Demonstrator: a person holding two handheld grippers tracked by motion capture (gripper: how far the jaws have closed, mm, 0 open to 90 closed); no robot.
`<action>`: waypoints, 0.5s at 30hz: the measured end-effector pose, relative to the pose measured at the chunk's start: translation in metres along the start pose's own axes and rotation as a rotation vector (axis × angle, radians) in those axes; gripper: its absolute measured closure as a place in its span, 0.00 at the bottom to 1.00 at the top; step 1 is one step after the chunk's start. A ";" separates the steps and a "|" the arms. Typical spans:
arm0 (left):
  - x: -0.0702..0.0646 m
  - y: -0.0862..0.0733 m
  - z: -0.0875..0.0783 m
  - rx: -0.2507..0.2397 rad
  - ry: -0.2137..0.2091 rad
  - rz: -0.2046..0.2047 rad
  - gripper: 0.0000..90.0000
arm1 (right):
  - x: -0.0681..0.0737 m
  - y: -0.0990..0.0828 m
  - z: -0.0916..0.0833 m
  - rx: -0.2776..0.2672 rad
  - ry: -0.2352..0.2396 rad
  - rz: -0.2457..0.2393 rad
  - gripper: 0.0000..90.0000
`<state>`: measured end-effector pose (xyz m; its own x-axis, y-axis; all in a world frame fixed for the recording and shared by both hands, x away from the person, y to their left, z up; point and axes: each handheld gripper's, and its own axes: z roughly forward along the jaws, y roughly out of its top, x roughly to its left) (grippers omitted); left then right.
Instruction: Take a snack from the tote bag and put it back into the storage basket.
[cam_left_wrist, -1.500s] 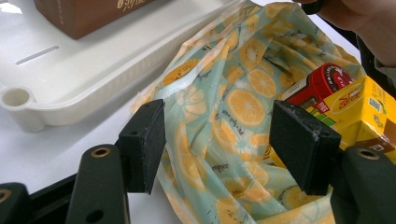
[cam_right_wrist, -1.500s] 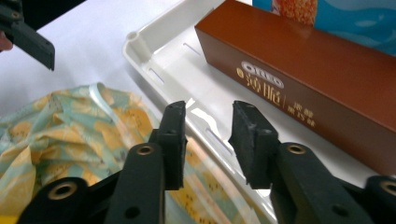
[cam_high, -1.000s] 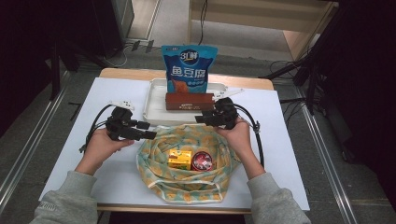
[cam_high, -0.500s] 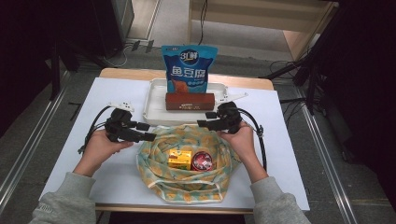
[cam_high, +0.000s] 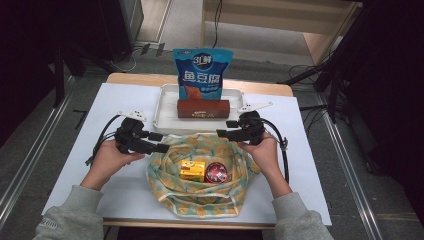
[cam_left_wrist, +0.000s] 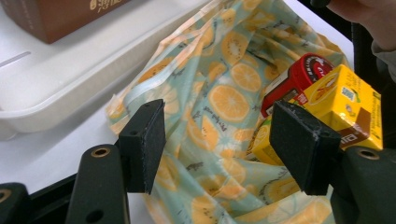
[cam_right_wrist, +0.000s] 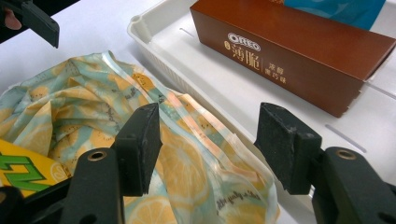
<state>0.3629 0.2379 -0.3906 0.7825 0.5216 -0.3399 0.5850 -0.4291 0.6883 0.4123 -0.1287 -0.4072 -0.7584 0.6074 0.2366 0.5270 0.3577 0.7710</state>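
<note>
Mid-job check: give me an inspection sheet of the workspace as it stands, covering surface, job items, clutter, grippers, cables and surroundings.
Surface: white table top on a wooden table.
Job's things: fruit-print bag lies open; yellow box and red-lidded tin sit inside it.
Tray: white tray behind the bag holds a brown biscuit box and an upright blue snack pouch.
Clutter: nothing seen.
Grippers: left gripper open, nothing pinched; right gripper has just been opening, jaws apart above the bag's rim, nothing gripped.
Cables: black gripper cable loops beside the right hand.
Surroundings: grey floor with floor cables; dark at both sides.
</note>
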 end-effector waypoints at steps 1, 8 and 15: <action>-0.002 0.000 0.000 0.001 -0.001 0.004 0.41 | 0.000 -0.001 -0.001 0.000 0.000 0.003 0.45; -0.016 0.005 0.002 -0.008 -0.017 0.050 0.41 | -0.005 -0.003 -0.004 0.000 -0.012 0.010 0.45; -0.027 0.007 0.006 0.010 -0.026 0.081 0.41 | -0.006 -0.003 -0.002 0.004 -0.015 0.007 0.45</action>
<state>0.3469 0.2159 -0.3803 0.8325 0.4658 -0.2999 0.5215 -0.4765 0.7078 0.4146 -0.1353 -0.4096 -0.7485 0.6208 0.2330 0.5341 0.3562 0.7667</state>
